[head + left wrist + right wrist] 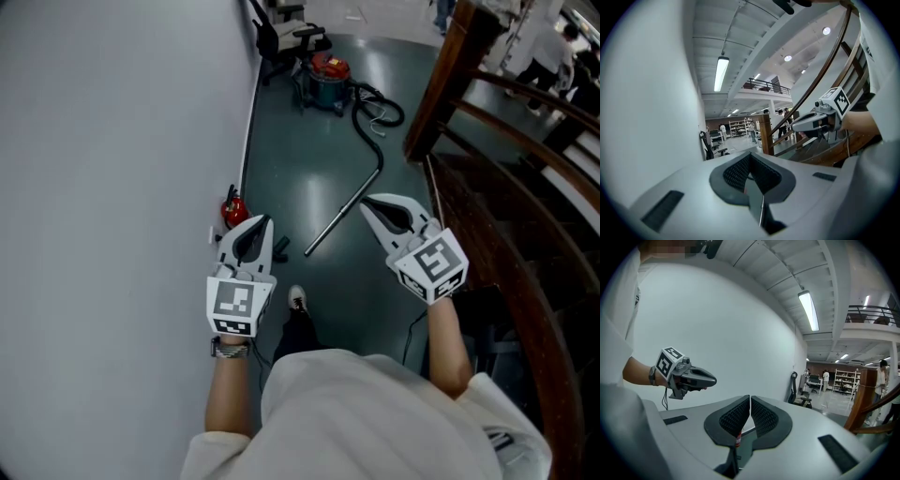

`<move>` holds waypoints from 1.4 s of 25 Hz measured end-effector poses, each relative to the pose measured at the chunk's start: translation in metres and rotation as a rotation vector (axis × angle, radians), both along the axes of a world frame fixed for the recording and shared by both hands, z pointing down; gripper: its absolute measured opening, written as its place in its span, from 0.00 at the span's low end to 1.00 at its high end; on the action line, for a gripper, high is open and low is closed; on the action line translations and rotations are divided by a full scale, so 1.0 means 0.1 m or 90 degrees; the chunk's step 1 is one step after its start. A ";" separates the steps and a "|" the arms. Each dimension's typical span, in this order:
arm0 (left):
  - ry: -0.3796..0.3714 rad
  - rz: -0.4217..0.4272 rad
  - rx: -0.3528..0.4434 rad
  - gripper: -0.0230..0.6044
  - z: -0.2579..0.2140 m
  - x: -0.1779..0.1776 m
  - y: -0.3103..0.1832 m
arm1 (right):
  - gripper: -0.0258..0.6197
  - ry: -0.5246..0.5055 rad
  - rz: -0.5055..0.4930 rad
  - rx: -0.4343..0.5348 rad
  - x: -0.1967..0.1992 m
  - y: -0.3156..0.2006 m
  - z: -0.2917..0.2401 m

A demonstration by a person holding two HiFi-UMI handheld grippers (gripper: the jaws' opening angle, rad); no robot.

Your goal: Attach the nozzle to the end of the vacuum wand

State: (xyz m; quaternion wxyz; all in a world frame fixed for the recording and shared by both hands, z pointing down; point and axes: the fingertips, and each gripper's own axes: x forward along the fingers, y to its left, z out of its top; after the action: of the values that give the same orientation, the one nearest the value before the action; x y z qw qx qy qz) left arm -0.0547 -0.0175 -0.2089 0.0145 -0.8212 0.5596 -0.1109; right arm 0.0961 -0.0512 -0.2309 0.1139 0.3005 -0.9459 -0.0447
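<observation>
Findings, head view: we have the left gripper (253, 230) and the right gripper (373, 206) both with jaws together and nothing between them, which each gripper's own view confirms.

The vacuum wand (342, 214) lies flat on the floor (309, 178), ahead of and below both grippers. Its long axis runs on a diagonal, from the hose (368, 111) end at upper right down to a free end at lower left. That free end falls between the two grippers, closer to the left one.

A small dark piece (281, 247) sits on the floor just beside the free end and the left jaws. We judge it may be the nozzle but cannot confirm this.

Assessment: the left gripper is better placed for that piece, and the right for the wand's shaft
</observation>
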 end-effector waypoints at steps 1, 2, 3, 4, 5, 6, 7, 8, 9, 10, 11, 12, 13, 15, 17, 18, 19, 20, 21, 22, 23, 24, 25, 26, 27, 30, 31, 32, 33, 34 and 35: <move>0.001 0.003 -0.001 0.03 0.00 -0.03 -0.08 | 0.09 0.001 0.002 -0.001 -0.03 -0.07 0.00; 0.002 0.007 -0.002 0.03 -0.01 -0.05 -0.16 | 0.09 0.003 0.004 -0.003 -0.06 -0.14 0.00; 0.001 0.011 -0.003 0.03 -0.01 -0.08 -0.25 | 0.09 0.004 0.005 -0.004 -0.08 -0.22 0.01; 0.001 0.015 -0.004 0.03 -0.01 -0.10 -0.34 | 0.09 0.005 0.006 -0.004 -0.11 -0.29 0.01; 0.001 0.019 -0.006 0.03 0.00 -0.12 -0.42 | 0.09 0.004 0.006 -0.005 -0.14 -0.37 0.02; 0.000 0.023 -0.008 0.03 0.01 -0.14 -0.50 | 0.09 0.003 0.006 -0.005 -0.16 -0.43 0.03; 0.000 0.026 -0.010 0.03 0.02 -0.14 -0.57 | 0.09 0.003 0.006 -0.006 -0.17 -0.50 0.04; 0.000 0.028 -0.012 0.03 0.04 -0.15 -0.64 | 0.09 0.002 0.006 -0.008 -0.19 -0.56 0.05; 0.000 0.029 -0.014 0.03 0.05 -0.17 -0.71 | 0.09 0.002 0.006 -0.009 -0.20 -0.62 0.06; 0.001 0.029 -0.015 0.03 0.06 -0.19 -0.78 | 0.09 0.002 0.006 -0.010 -0.23 -0.69 0.07; 0.002 0.029 -0.017 0.03 0.07 -0.22 -0.86 | 0.09 0.002 0.007 -0.013 -0.25 -0.76 0.09; 0.004 0.028 -0.019 0.03 0.08 -0.25 -0.92 | 0.09 0.002 0.009 -0.017 -0.27 -0.82 0.10; 0.004 0.026 -0.021 0.03 0.08 -0.28 -0.99 | 0.09 0.001 0.010 -0.020 -0.30 -0.89 0.12; 0.002 0.023 -0.022 0.03 0.08 -0.37 -1.11 | 0.09 0.001 0.010 -0.024 -0.36 -1.02 0.14; 0.001 0.018 -0.025 0.03 0.11 -0.46 -1.20 | 0.09 0.001 0.008 -0.028 -0.43 -1.11 0.18; 0.002 0.015 -0.027 0.03 0.13 -0.50 -1.23 | 0.09 0.000 0.006 -0.029 -0.47 -1.14 0.20; 0.003 0.011 -0.029 0.03 0.15 -0.54 -1.26 | 0.09 0.000 0.003 -0.029 -0.49 -1.15 0.22; 0.004 0.009 -0.031 0.03 0.17 -0.58 -1.29 | 0.09 0.001 0.001 -0.030 -0.52 -1.17 0.24; 0.005 0.007 -0.033 0.03 0.18 -0.62 -1.32 | 0.09 0.002 0.000 -0.032 -0.54 -1.20 0.26; 0.005 0.005 -0.034 0.03 0.19 -0.65 -1.36 | 0.09 0.004 0.000 -0.034 -0.57 -1.23 0.27; 0.005 0.004 -0.035 0.03 0.19 -0.69 -1.39 | 0.09 0.005 0.002 -0.035 -0.59 -1.27 0.27; 0.006 0.004 -0.037 0.03 0.20 -0.72 -1.42 | 0.09 0.006 0.002 -0.036 -0.62 -1.30 0.28; 0.006 0.005 -0.039 0.03 0.22 -0.74 -1.45 | 0.09 0.006 0.003 -0.037 -0.64 -1.33 0.29; 0.006 0.006 -0.040 0.03 0.24 -0.76 -1.47 | 0.09 0.007 0.003 -0.038 -0.67 -1.36 0.29; 0.006 0.007 -0.042 0.03 0.26 -0.78 -1.49 | 0.09 0.007 0.003 -0.039 -0.70 -1.38 0.30; 0.003 0.013 -0.048 0.03 0.31 -0.84 -1.55 | 0.09 0.006 -0.001 -0.041 -0.79 -1.45 0.30; 0.003 0.011 -0.050 0.03 0.33 -0.87 -1.57 | 0.09 0.006 -0.003 -0.039 -0.83 -1.48 0.29; 0.005 0.009 -0.051 0.03 0.34 -0.91 -1.58 | 0.09 0.005 -0.006 -0.038 -0.87 -1.50 0.29; 0.006 0.007 -0.053 0.03 0.36 -0.95 -1.60 | 0.09 0.006 -0.007 -0.038 -0.91 -1.52 0.30; 0.007 0.006 -0.055 0.03 0.37 -0.99 -1.62 | 0.09 0.006 -0.008 -0.039 -0.95 -1.55 0.31; 0.008 0.006 -0.057 0.03 0.40 -1.03 -1.65 | 0.09 0.007 -0.007 -0.039 -0.98 -1.58 0.33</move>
State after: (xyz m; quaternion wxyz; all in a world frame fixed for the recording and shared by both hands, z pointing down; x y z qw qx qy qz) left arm -0.1579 -0.1823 -0.1693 -0.0251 -0.8244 0.5503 -0.1301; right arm -0.0024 -0.2089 -0.1984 0.1281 0.2914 -0.9478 -0.0177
